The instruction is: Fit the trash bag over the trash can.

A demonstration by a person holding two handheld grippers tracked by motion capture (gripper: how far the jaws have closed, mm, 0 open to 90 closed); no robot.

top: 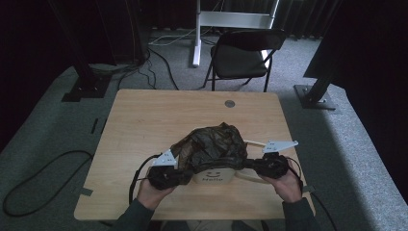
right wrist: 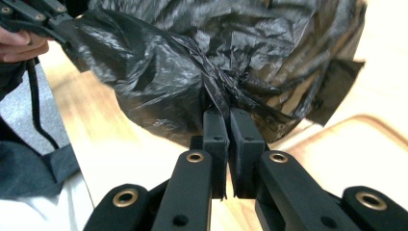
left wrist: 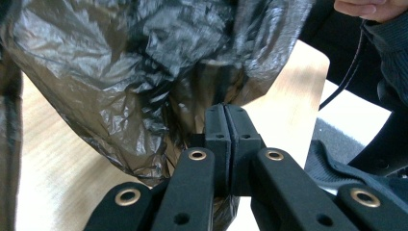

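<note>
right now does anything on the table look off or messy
The black plastic bag sits crumpled and bunched over the white "Hello" container rather than fitted smoothly. The left gripper and right gripper each pinch an edge. Nothing looks spilled or torn.

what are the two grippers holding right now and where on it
Both hold the black plastic bag over the white bin. The left gripper pinches its left edge, the right gripper a gathered fold on its right edge.
</note>
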